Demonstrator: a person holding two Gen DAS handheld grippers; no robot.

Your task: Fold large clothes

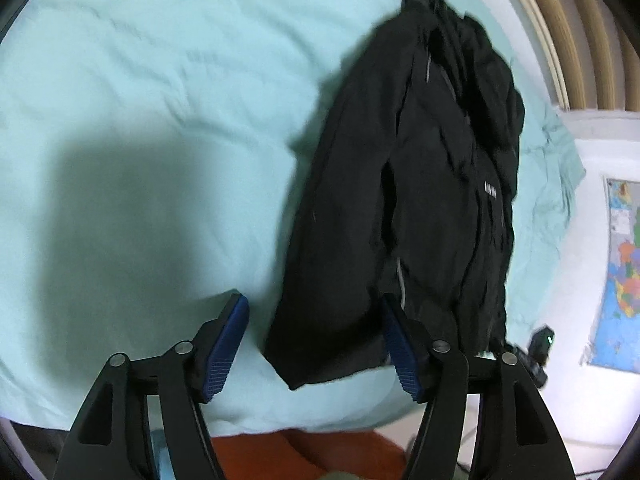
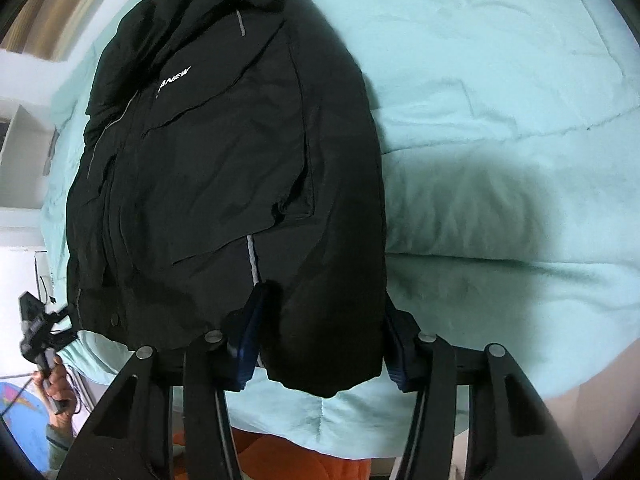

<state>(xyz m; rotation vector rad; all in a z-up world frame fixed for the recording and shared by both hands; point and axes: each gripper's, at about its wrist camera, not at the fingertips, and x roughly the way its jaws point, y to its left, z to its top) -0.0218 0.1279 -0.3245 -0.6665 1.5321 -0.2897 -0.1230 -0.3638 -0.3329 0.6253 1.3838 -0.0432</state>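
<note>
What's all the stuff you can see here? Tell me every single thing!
jacket: one, black with white lettering on the chest and grey strips, lying partly folded on the bed.
bedcover: one, light turquoise, spread across the bed under the jacket.
map poster: one, many colours, at the right edge of the left wrist view.
orange thing: one, low beside the bed's near edge; too little shows to name it.
left gripper: one, black with blue pads, over the jacket's lower hem corner.
right gripper: one, black with blue pads, around a bottom fold of the jacket.
hand: one, holding the left gripper's handle.
</note>
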